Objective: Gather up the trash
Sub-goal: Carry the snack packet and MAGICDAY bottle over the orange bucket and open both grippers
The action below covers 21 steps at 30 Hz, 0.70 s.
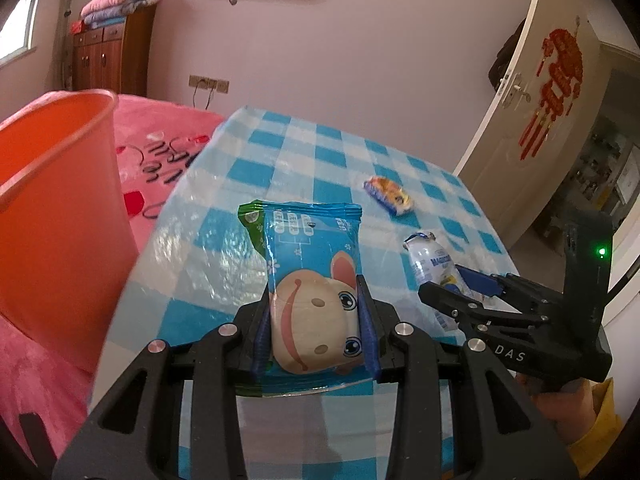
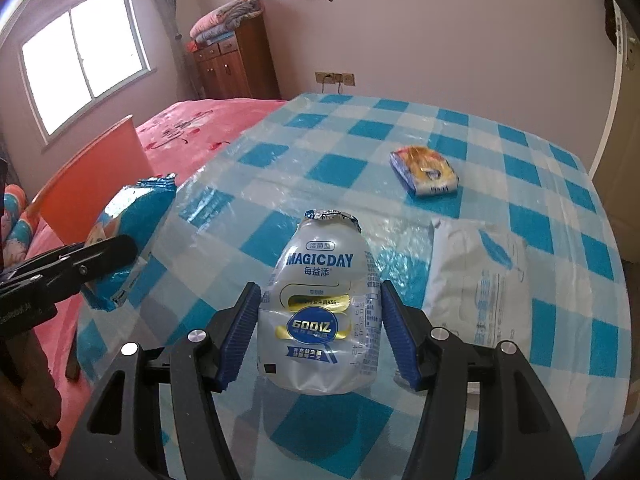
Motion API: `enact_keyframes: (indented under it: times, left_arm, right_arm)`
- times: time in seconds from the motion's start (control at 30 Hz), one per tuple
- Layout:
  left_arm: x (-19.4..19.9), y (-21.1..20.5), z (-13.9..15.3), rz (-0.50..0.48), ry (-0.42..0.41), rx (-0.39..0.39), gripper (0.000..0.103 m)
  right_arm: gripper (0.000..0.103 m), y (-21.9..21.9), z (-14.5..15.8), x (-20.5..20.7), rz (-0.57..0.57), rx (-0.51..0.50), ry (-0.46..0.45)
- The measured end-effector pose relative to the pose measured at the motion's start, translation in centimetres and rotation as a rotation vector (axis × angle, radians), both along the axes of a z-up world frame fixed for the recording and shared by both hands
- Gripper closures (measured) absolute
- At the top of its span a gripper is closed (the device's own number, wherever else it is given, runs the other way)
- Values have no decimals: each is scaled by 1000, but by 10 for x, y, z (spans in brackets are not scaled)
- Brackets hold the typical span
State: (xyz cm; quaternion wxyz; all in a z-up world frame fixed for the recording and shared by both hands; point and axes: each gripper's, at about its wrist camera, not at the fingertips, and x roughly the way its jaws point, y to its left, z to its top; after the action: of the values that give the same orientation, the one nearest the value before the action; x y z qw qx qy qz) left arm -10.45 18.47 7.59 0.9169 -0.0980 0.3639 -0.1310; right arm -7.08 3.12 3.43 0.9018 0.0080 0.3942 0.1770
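currently the step in hand reads as mid-collection with both tools loaded or nearly so. the left gripper point(image 1: 316, 320) is clamped on the blue snack packet point(image 1: 312, 276), blue pads pressing its two sides, the packet lifted off the checked table point(image 1: 280, 160) and standing up from the jaws toward 12 o'clock. the orange bin point(image 1: 60, 208) stands at 9 o'clock of that packet, beside the table edge, over the pink bed point(image 1: 160, 140). judgement: the next move for the left tool is a swing toward 9 o'clock until the packet is over the bin's mouth, then a release; the rim is high, so the packet needs to clear it first. the right gripper point(image 2: 320, 312) brackets the crushed magicday bottle point(image 2: 320, 304), which appears to rest on the table; its pads stand beside the bottle with narrow gaps visible on both flanks, so i read the jaws as apart, not yet gripping. judgement: it calls for closing gently, since the soft bottle will buckle. the right wrist view shows what the left does not: a white flat pouch point(image 2: 476, 280) at 3 o'clock of the bottle, plus the window. both views show the small yellow-blue wrapper point(image 2: 424, 172) at 1 o'clock, well apart. the left view alone shows the bin's open rim and the door.
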Motion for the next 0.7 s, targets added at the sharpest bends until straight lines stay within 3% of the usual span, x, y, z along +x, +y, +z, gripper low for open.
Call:
enact_keyframes:
  times: [0.7]
  left_arm:
    - [3,69,62,181,-138,105,65]
  right_arm:
    - [42,46,47,11,120,75,1]
